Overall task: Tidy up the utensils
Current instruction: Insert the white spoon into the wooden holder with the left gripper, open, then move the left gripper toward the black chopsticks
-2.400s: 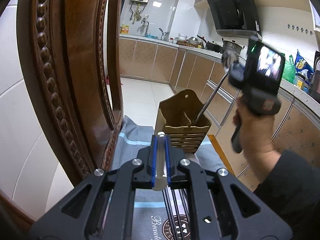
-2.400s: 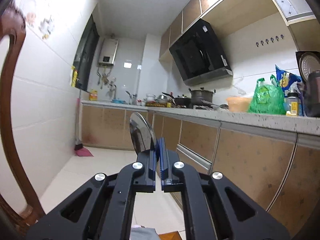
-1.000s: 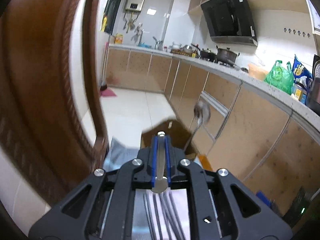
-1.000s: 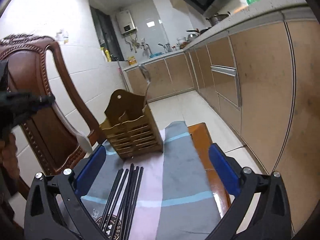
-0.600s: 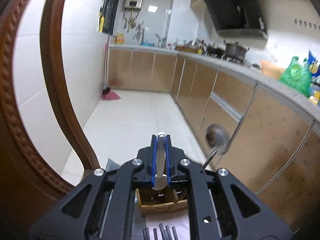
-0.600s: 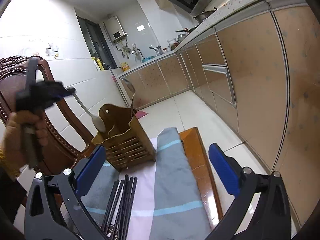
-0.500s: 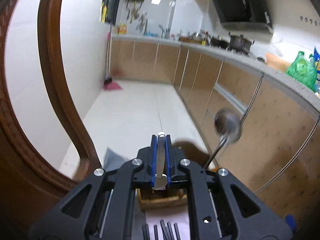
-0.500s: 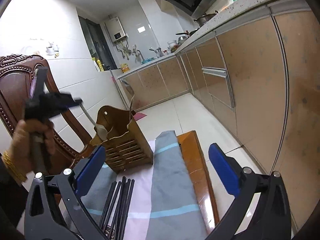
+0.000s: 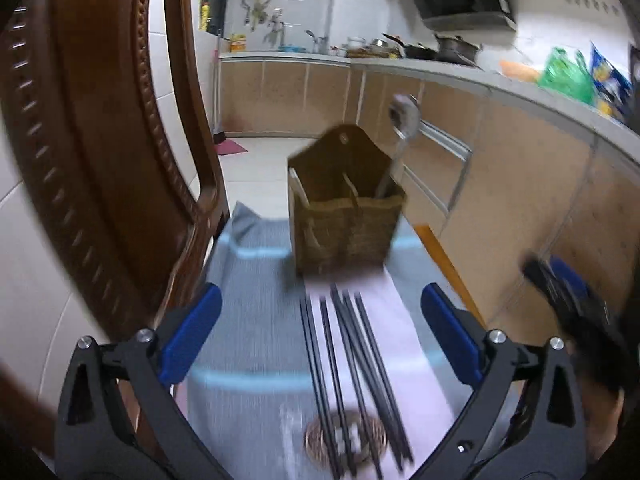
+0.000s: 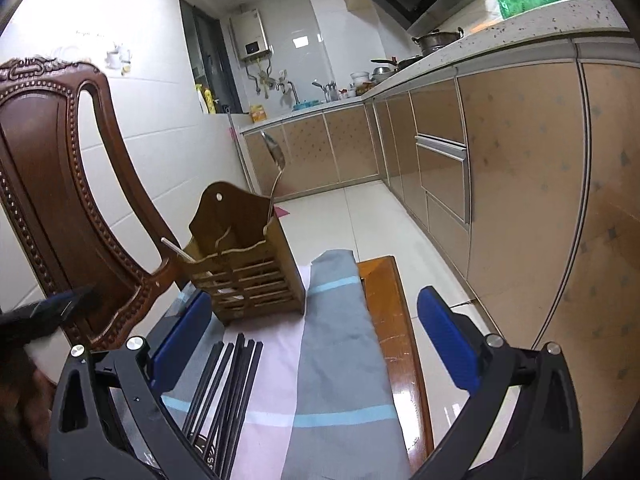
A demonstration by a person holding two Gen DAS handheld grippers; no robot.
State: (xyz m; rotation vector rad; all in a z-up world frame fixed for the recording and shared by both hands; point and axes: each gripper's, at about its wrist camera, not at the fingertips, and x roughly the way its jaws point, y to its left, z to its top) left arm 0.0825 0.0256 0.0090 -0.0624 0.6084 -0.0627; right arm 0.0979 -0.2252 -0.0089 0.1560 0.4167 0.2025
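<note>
A wooden utensil holder (image 9: 344, 216) (image 10: 244, 268) stands on a grey and pink cloth (image 10: 336, 344). A metal spoon (image 9: 404, 120) (image 10: 274, 152) stands in its right compartment. A white spoon handle (image 10: 176, 249) sticks out of the left compartment. Several black chopsticks (image 9: 348, 364) (image 10: 224, 384) lie on the cloth in front of the holder. My left gripper (image 9: 320, 336) hangs over the chopsticks; its jaws are opening and nothing is between them. My right gripper (image 10: 314, 340) is open and empty, short of the holder.
A carved wooden chair back (image 9: 100, 140) (image 10: 60, 184) stands close on the left. The wooden table's right edge (image 10: 394, 320) drops to a tiled floor (image 10: 360, 216). Kitchen cabinets (image 10: 520, 184) run along the right.
The left gripper lowered the white spoon into the holder's left compartment, let it go, opened wide and drew back over the chopsticks. The right gripper stayed open and nearly still.
</note>
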